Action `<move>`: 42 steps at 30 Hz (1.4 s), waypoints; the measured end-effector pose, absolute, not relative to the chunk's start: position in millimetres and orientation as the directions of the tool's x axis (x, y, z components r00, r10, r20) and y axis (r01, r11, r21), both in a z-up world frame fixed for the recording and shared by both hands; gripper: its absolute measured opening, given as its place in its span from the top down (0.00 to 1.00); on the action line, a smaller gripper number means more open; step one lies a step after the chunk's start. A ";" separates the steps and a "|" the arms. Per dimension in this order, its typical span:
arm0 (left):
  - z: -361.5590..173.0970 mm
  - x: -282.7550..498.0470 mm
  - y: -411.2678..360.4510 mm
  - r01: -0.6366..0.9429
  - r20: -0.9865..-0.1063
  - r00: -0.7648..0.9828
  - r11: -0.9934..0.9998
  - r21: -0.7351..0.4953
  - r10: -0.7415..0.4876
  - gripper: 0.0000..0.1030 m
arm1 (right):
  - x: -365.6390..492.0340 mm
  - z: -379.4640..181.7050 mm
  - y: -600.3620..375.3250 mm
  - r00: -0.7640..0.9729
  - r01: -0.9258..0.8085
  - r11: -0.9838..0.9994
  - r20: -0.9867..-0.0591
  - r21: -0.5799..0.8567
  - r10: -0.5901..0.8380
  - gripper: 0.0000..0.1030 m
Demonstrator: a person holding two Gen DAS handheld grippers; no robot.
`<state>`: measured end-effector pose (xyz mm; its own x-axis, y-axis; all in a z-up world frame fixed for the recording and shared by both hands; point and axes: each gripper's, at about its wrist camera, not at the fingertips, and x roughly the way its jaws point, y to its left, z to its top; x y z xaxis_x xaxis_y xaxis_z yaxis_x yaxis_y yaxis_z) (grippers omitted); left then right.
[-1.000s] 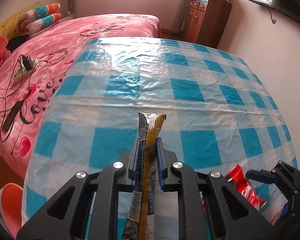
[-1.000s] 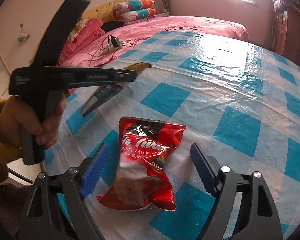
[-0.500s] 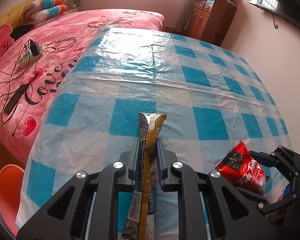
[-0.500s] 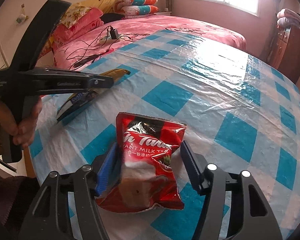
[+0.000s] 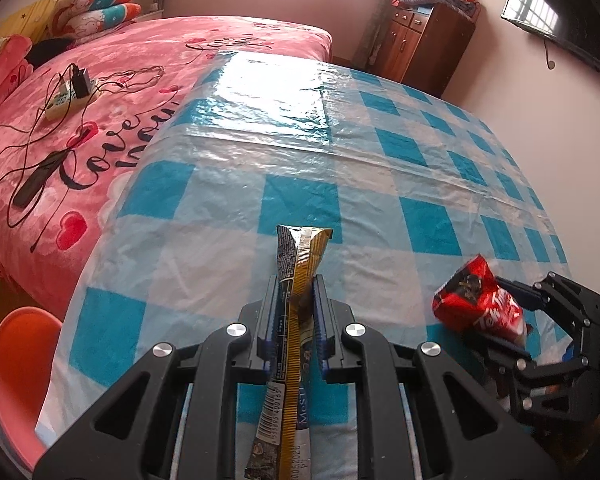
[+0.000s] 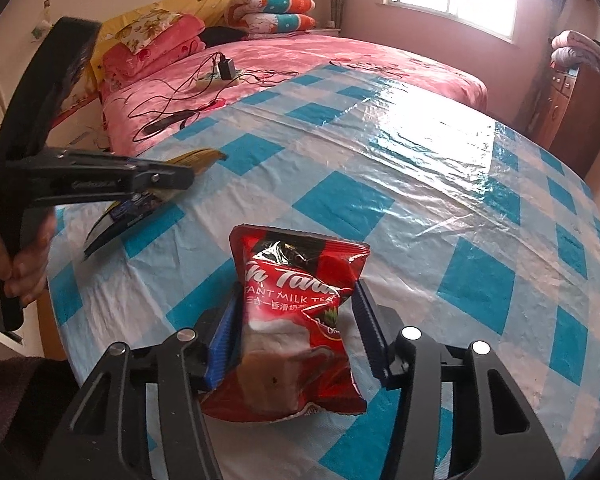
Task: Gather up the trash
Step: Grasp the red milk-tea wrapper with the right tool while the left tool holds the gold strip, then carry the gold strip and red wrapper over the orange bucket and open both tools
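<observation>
My left gripper [image 5: 294, 286] is shut on a flat yellow-and-black snack wrapper [image 5: 298, 264] that stands on edge between the blue pads, above the blue-and-white checked tablecloth [image 5: 380, 168]. My right gripper [image 6: 296, 300] is shut on a red instant milk tea packet [image 6: 296, 292] and holds it just above the cloth. In the left wrist view the red packet [image 5: 478, 304] and the right gripper [image 5: 504, 300] show at the right. In the right wrist view the left gripper [image 6: 188, 178] with its yellow wrapper [image 6: 198, 158] shows at the left.
A pink bed [image 5: 100, 92] with a power strip, charger and cables [image 5: 72, 88] lies beside the table's left edge. An orange stool [image 5: 16, 364] stands at the near left. A wooden cabinet [image 5: 428, 44] with folded blankets stands at the back right.
My right gripper closed on the red packet and lifted it off the cloth. My left gripper rose a little with the wrapper still held.
</observation>
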<state>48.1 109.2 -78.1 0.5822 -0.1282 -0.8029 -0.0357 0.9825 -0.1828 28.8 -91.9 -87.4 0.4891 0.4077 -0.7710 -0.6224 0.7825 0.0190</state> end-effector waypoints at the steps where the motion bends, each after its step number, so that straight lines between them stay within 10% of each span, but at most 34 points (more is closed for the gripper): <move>1: -78.2 45.8 111.2 -0.035 -0.802 0.583 0.982 -0.186 -0.132 0.83 | 29.3 -87.3 -91.4 0.492 -0.619 0.785 -0.771 0.017 0.405 0.47; 26: -73.2 9.8 166.7 -0.066 -0.759 0.622 0.953 -0.295 -0.192 0.83 | 34.2 -72.2 -72.2 0.563 -0.542 0.840 -0.740 0.004 0.367 0.49; 42: -69.0 -18.7 217.2 -0.132 -0.729 0.662 0.931 -0.341 -0.173 0.83 | 38.0 -66.7 -74.9 0.452 -0.503 0.817 -0.719 0.283 0.528 0.49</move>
